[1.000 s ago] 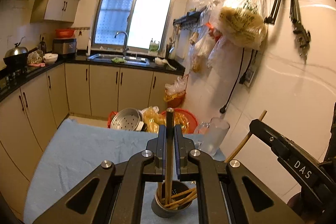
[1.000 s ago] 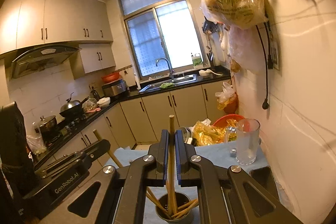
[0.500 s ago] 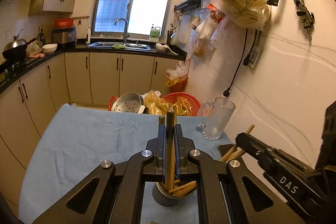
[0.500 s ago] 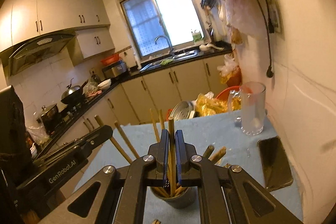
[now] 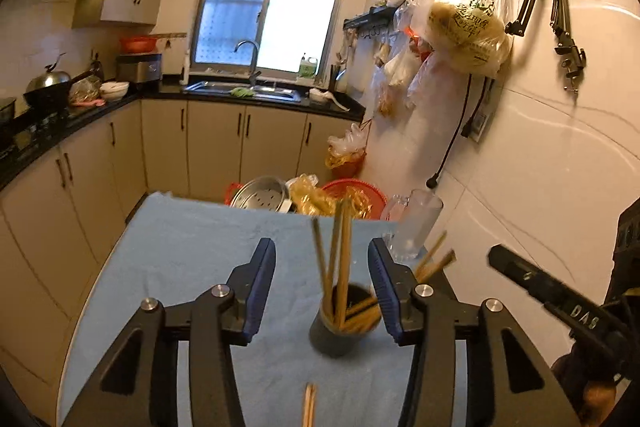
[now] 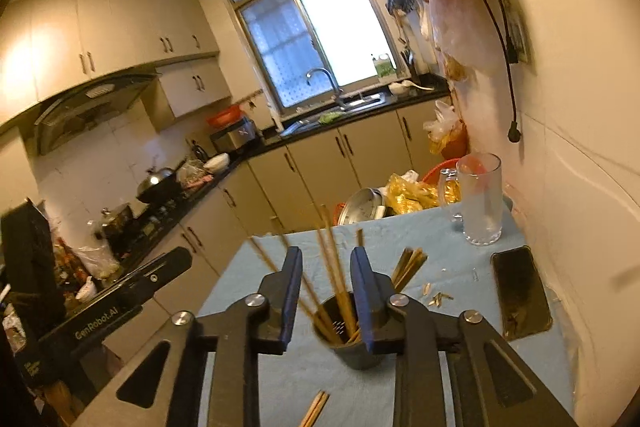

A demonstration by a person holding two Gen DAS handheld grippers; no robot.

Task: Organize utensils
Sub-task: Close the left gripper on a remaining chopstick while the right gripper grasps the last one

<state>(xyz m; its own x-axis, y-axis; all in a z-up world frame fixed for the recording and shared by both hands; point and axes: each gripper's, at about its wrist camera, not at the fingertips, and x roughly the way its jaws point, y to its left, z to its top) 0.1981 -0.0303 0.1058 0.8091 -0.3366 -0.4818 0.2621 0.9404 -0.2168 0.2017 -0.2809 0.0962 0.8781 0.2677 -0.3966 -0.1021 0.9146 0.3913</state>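
1. Now both sets of your fingers stand apart and empty: left gripper [image 5: 322, 281], right gripper [image 6: 326, 285].
2. Dark cup [image 5: 343, 323] sits on the blue-covered bench [image 5: 180, 247], centre frame between the fingers in both views, chopsticks [image 5: 338, 259] standing in it, fanned upward.
3. Loose chopstick pair [image 5: 309, 405] lies at bottom centre, below the cup, long axis pointing up the frame toward it.
4. Judged by framing, your left gripper lines up more squarely; neither looks clearly nearer.
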